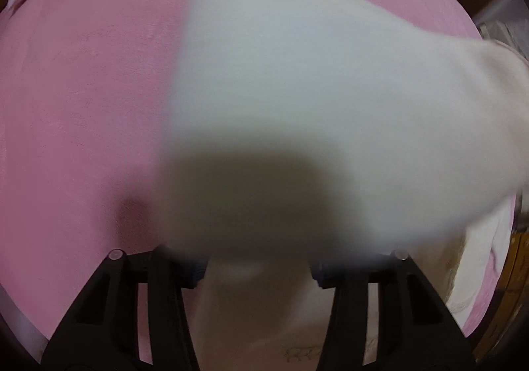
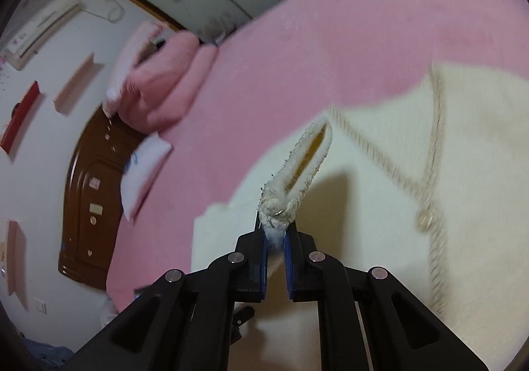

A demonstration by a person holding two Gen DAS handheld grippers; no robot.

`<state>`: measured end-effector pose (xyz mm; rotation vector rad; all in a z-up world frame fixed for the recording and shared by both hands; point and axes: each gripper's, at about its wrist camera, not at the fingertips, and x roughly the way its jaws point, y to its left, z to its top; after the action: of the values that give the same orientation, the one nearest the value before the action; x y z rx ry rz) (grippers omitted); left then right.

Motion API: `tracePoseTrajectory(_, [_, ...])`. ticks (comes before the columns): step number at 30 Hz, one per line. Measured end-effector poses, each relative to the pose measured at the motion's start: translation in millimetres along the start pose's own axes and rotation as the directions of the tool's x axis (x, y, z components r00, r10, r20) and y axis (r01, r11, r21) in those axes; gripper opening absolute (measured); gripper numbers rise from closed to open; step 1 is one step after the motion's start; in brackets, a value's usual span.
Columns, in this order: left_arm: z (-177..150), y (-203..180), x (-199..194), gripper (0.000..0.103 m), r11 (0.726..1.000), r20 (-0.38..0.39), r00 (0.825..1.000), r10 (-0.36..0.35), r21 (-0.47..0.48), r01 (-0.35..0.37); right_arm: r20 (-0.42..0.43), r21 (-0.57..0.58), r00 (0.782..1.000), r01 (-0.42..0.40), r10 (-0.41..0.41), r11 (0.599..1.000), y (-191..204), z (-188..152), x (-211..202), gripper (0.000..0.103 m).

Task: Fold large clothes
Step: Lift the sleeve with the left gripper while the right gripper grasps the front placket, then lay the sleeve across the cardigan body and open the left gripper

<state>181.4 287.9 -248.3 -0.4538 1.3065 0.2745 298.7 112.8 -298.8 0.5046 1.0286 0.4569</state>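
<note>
Folding the cream garment [image 2: 380,205] on the pink bedspread [image 2: 330,40].
My right tongs [image 2: 276,232] are clamped on its trimmed edge, just ahead of me. My left tongs [image 1: 258,268] sit half apart with blurred white cloth between; grip unclear. Next, I judge: carry the edge across, taut.

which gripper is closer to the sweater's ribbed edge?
Right. The right gripper pinches the ribbed edge. The left gripper straddles blurred white cloth; no ribbing shows there.

Right gripper [image 2: 276,232] fingers [image 2: 263,252] pinching cream garment [image 2: 380,205] hem.
</note>
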Motion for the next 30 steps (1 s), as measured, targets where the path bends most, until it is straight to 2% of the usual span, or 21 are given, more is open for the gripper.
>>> tracePoseTrajectory(2, [9,13,-3,0.038,0.999,0.015,1.000,-0.010,-0.040,0.011,0.079,-0.024,0.997,0.009,-0.007,1.000,0,14,-28,0.008])
tracePoseTrajectory(4, [16,23,-4,0.036,0.997,0.015,0.999,-0.042,-0.060,0.043,0.147,-0.031,0.989,0.032,-0.027,0.999,-11,23,-60,0.008])
tracePoseTrajectory(7, [21,33,-6,0.036,0.995,0.022,0.997,-0.073,-0.068,0.074,0.171,-0.012,0.981,0.099,-0.096,0.995,-35,23,-81,0.008])
tracePoseTrajectory(9, [16,44,-7,0.036,0.994,0.012,0.997,-0.071,-0.078,0.071,0.119,0.036,0.977,0.175,-0.178,0.984,-65,14,-80,0.008])
tracePoseTrajectory(11, [18,43,3,0.036,0.992,0.013,0.997,-0.078,-0.098,0.078,0.030,0.079,0.967,0.248,-0.251,0.966,-98,-2,-69,0.008])
tracePoseTrajectory(14, [14,60,6,0.036,0.983,0.004,0.995,-0.101,-0.154,0.101,-0.068,0.063,0.928,0.371,-0.367,0.926,-141,-35,-38,0.008])
tracePoseTrajectory(17, [11,67,4,0.036,0.979,0.010,0.994,-0.106,-0.176,0.106,-0.134,0.027,0.898,0.426,-0.419,0.904,-176,-62,-7,0.009])
tracePoseTrajectory(20, [8,58,-6,0.036,0.999,0.034,0.999,-0.020,-0.046,0.021,-0.124,0.038,0.885,0.456,-0.449,0.889,-182,-61,7,0.012])
tracePoseTrajectory(22, [4,40,-15,0.036,0.992,0.079,0.996,0.047,0.116,-0.056,-0.121,0.031,0.879,0.467,-0.461,0.884,-176,-52,12,0.017])
tracePoseTrajectory(24, [0,28,-23,0.036,0.958,0.119,0.991,0.068,0.268,-0.097,-0.110,0.014,0.866,0.492,-0.488,0.870,-177,-48,11,0.023])
tracePoseTrajectory(25, [-2,22,-25,0.036,0.925,0.142,0.986,0.082,0.358,-0.128,-0.102,0.007,0.858,0.507,-0.504,0.862,-168,-41,6,0.023])
tracePoseTrajectory(26, [-2,19,-24,0.036,0.899,0.158,0.982,0.098,0.409,-0.156,-0.092,0.003,0.853,0.516,-0.513,0.857,-171,-36,4,0.024])
tracePoseTrajectory(28, [0,19,-19,0.036,0.852,0.178,0.975,0.131,0.482,-0.202,-0.078,0.008,0.855,0.515,-0.513,0.857,-162,-29,1,0.024])
tracePoseTrajectory(30, [4,22,-13,0.036,0.837,0.186,0.974,0.126,0.507,-0.205,-0.077,0.019,0.866,0.497,-0.494,0.868,-160,-27,-14,0.024])
